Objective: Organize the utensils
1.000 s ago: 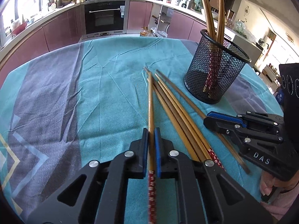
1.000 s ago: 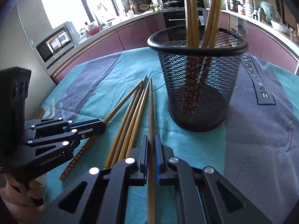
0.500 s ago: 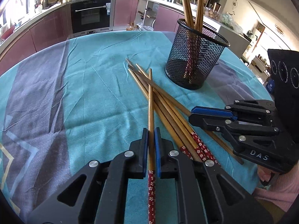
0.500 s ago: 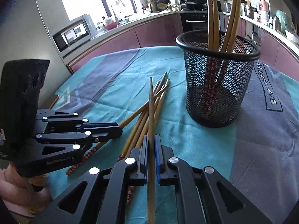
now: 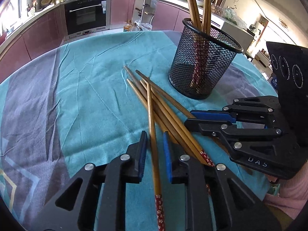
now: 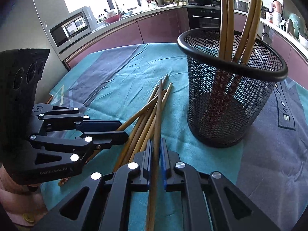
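Observation:
A black mesh holder [image 5: 202,67] [image 6: 231,105] stands upright on the teal cloth with several chopsticks in it. A loose pile of wooden chopsticks [image 5: 169,113] [image 6: 142,123] lies in front of it. My left gripper [image 5: 155,146] is opening; a red-ended chopstick [image 5: 151,111] lies tilted between its blue pads, touching neither. My right gripper [image 6: 156,150] is shut on another chopstick [image 6: 158,115], which points toward the holder. Each gripper shows in the other's view: the right gripper [image 5: 189,119] at the pile's right side, the left gripper [image 6: 123,130] at its left.
The round table [image 5: 77,96] carries a teal and grey cloth and drops away at the near edge. A pink sleeve [image 5: 284,198] shows behind the right gripper. Purple kitchen cabinets [image 5: 44,30] and an oven [image 5: 86,15] lie beyond the table.
The left jaws have parted and their chopstick now lies loose and tilted between them. The left view has shifted sideways. The right gripper keeps its chopstick, with the holder larger in its view.

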Motion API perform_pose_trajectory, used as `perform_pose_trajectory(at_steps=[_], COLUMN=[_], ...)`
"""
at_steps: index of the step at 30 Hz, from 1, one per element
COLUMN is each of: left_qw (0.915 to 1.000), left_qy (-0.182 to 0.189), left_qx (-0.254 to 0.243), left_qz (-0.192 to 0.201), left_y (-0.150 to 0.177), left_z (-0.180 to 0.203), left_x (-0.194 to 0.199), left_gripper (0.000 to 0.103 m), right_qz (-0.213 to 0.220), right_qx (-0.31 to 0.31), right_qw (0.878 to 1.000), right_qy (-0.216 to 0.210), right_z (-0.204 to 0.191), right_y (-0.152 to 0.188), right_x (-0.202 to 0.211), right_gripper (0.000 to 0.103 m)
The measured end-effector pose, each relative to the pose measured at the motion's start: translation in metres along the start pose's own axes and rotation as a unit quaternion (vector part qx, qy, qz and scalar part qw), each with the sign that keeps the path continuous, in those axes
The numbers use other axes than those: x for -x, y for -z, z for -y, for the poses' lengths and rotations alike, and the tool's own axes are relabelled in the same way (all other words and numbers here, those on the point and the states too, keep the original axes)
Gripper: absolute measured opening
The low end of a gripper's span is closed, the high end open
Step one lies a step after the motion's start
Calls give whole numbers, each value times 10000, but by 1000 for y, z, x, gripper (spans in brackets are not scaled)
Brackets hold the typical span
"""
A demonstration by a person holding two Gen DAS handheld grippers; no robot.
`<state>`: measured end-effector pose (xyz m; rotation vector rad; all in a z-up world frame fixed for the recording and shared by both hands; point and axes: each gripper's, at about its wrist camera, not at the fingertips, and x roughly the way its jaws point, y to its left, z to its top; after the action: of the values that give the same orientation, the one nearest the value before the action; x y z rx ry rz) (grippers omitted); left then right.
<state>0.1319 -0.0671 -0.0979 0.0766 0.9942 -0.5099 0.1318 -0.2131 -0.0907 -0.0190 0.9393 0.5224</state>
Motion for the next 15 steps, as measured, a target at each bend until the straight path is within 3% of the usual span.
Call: perform_pose_trajectory(at_steps=[3, 15], left_qw=[9999, 9955], left_qy=[-56, 477], left_qx=[93, 71], left_qz=[12, 817], left_y=[-2, -15], left_z=[0, 10], left_x=[0, 66], left_gripper=[8, 8], right_qz=[120, 1070], right_qx=[-10, 100], right_qw=[9999, 9942], right_qy=[-7, -40], right_z=[-2, -4], right_y=[1, -6], right_x=[5, 79], right_gripper=[6, 6])
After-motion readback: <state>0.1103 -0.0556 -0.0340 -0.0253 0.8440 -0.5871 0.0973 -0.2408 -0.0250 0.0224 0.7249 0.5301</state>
